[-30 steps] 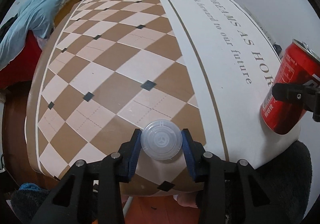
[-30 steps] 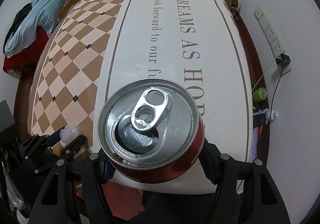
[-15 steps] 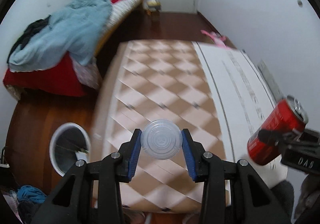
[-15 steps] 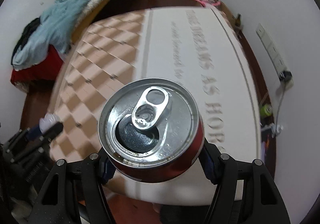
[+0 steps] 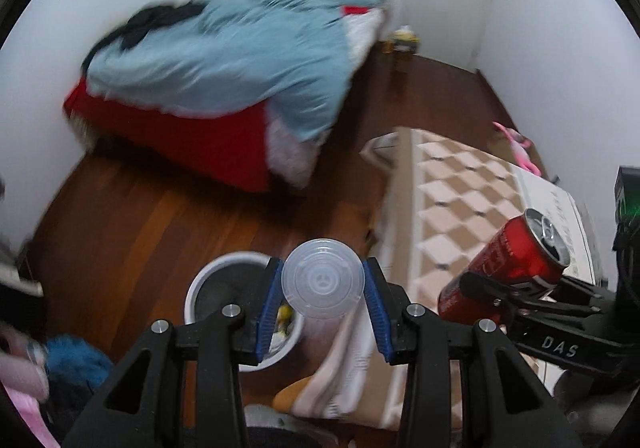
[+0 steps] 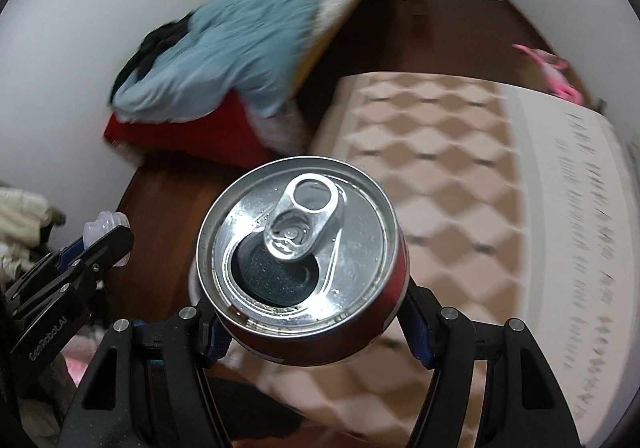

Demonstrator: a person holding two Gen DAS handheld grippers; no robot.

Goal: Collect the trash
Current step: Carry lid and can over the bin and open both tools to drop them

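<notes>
My left gripper [image 5: 323,302] is shut on a clear plastic cup [image 5: 322,280], its round base facing the camera. It hangs in the air just right of a white waste bin [image 5: 208,280] on the wooden floor, with some rubbish inside. My right gripper [image 6: 310,324] is shut on an opened red drink can [image 6: 300,264], top and pull tab toward the camera. In the left wrist view the can [image 5: 508,268] and the right gripper [image 5: 520,298] are at the right, over the table's edge. The right wrist view shows the left gripper [image 6: 96,244] with the cup [image 6: 106,226] at the left.
A table with a checked cloth [image 5: 460,200] and a white lettered band [image 6: 568,176] fills the right. A bed [image 5: 224,88] with a light blue blanket and red sheet stands against the far wall. Clothes [image 5: 76,364] lie at lower left. Something pink [image 6: 548,68] lies beyond the table.
Both grippers have swung left and up, off the tabletop and toward the floor beside it. The waste bin has come into view under the cup. Both grips are unchanged.
</notes>
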